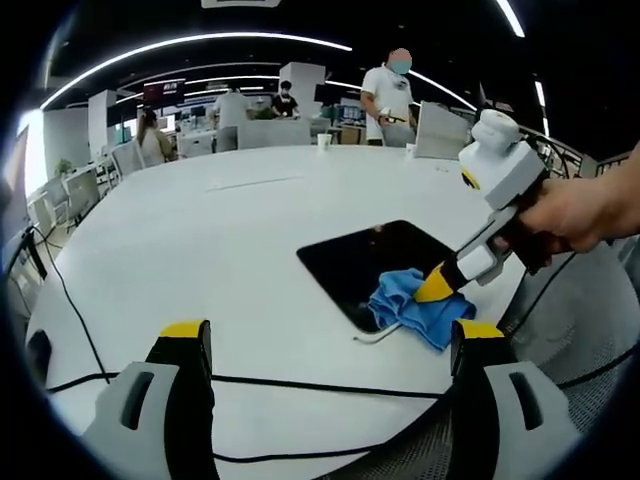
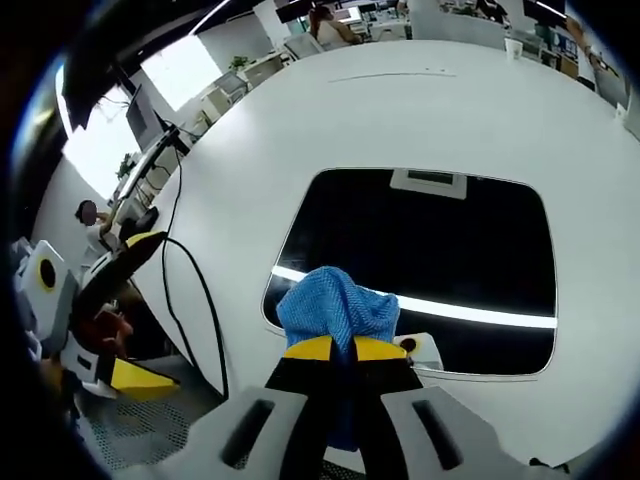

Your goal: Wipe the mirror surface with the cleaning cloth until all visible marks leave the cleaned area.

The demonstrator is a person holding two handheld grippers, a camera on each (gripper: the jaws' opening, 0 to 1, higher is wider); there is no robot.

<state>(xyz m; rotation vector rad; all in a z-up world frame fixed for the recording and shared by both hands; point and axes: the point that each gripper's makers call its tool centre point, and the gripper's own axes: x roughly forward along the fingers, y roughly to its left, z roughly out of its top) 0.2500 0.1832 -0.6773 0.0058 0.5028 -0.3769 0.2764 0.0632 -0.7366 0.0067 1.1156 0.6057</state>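
Note:
A dark rectangular mirror (image 1: 370,262) (image 2: 420,250) lies flat on the white table (image 1: 220,240). A blue cleaning cloth (image 1: 415,312) (image 2: 335,305) rests on the mirror's near edge. My right gripper (image 2: 340,348) is shut on the cloth, its yellow-tipped jaws pinching the fabric; in the left gripper view it (image 1: 440,285) comes in from the right, held by a hand. My left gripper (image 1: 330,345) is open above the table's near edge, well short of the mirror, with nothing between its jaws. In the right gripper view the left gripper (image 2: 125,255) shows at the far left.
A black cable (image 1: 300,380) runs across the table's near edge between my left jaws. A white cup (image 1: 323,141) stands at the far side. Several people (image 1: 388,95) and chairs (image 1: 270,132) are beyond the table. A white stand tab (image 2: 420,348) pokes from the mirror's near rim.

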